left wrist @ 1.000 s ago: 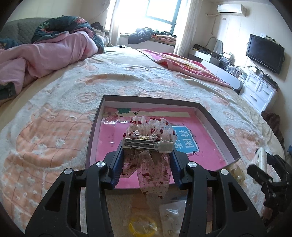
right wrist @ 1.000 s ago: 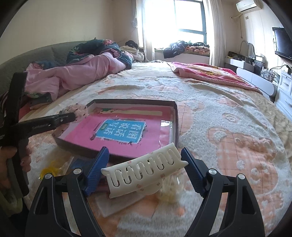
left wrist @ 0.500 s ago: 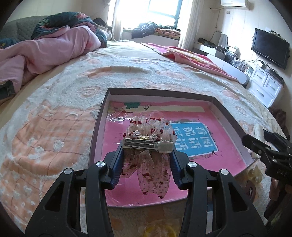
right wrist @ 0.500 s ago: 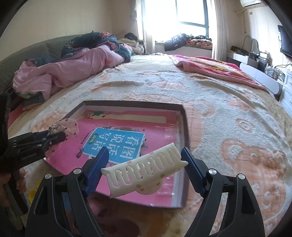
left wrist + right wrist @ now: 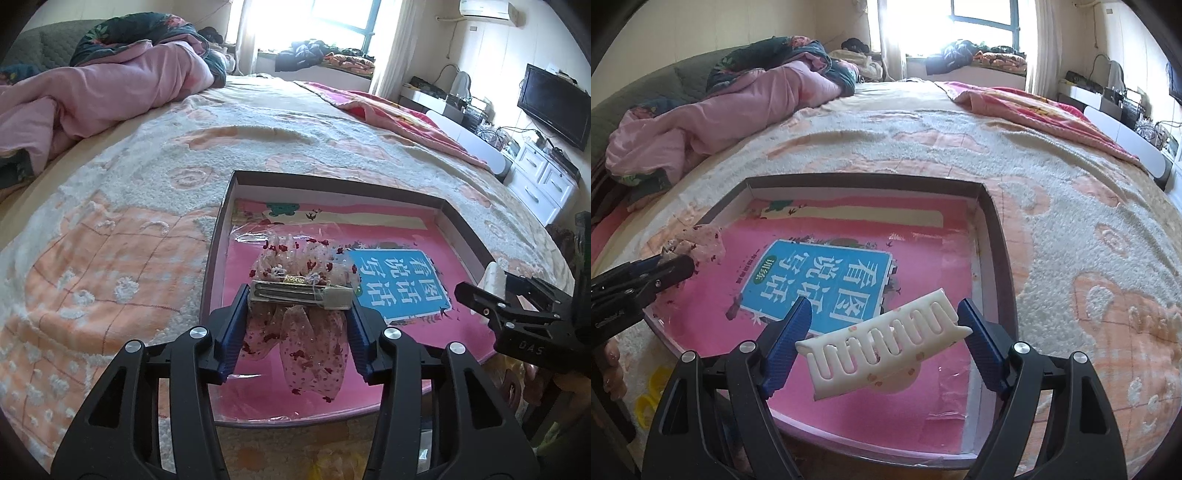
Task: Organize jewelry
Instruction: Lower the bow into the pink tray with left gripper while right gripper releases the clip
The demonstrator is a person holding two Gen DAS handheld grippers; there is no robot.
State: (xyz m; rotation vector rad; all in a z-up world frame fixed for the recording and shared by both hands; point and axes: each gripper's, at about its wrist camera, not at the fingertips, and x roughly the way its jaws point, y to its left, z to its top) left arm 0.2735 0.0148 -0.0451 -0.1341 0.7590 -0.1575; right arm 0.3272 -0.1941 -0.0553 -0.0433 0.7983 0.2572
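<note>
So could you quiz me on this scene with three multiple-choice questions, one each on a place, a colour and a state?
1. Where is the box?
A. on the bed
B. on the TV stand
C. on the windowsill

2. What colour is the comb?
A. black
B. white
C. green

3. What does the left claw hold?
A. nothing
B. a yellow ring
C. a bow clip

Answers:
1 A: the box lies on the bedspread.
2 B: the comb between the right claw's blue fingers is white.
3 C: the bow clip sits between the left claw's fingers over the box; its jaws are opening.
</note>
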